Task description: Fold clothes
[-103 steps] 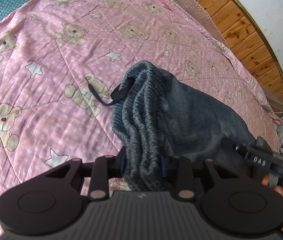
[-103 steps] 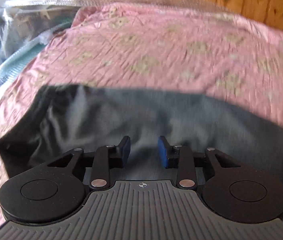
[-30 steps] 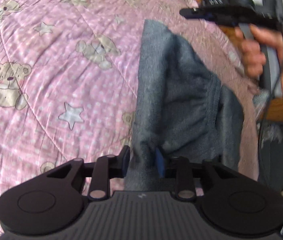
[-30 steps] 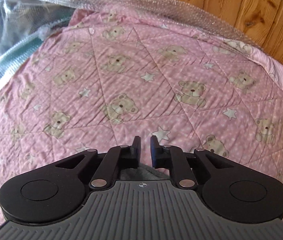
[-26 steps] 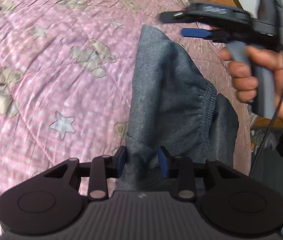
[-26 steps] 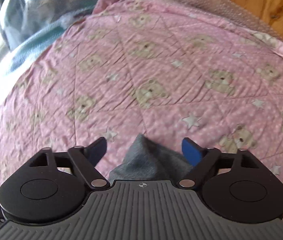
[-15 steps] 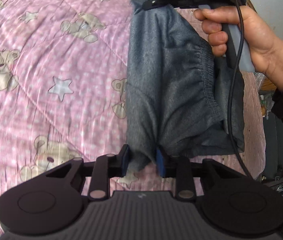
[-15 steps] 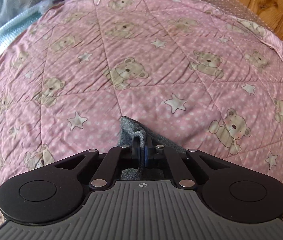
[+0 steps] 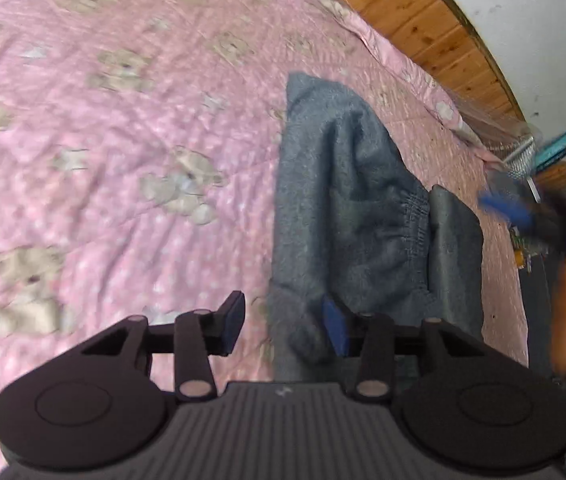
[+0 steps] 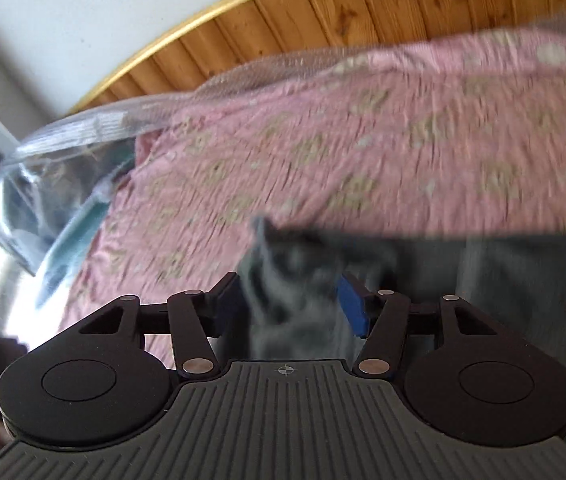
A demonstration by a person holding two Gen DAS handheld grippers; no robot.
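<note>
Folded dark grey sweatpants (image 9: 347, 208) lie on the pink bear-print bedspread (image 9: 123, 140), elastic waistband facing up. My left gripper (image 9: 283, 326) is open, its near corner of the cloth lying loose between the jaws. My right gripper (image 10: 289, 308) is open just above the pants (image 10: 503, 280), with blurred grey cloth between its blue pads. The right gripper also shows, blurred, at the right edge of the left wrist view (image 9: 531, 216).
A wooden headboard (image 10: 363, 4) and a white wall bound the bed. Clear bubble wrap (image 10: 83, 132) and a teal cloth (image 10: 71, 240) lie at the bed's edge. The bedspread (image 10: 363, 140) stretches beyond the pants.
Both grippers have opened and let go of the pants, which now lie folded on the bed. The right gripper has pulled back from the far corner toward the bed's right side.
</note>
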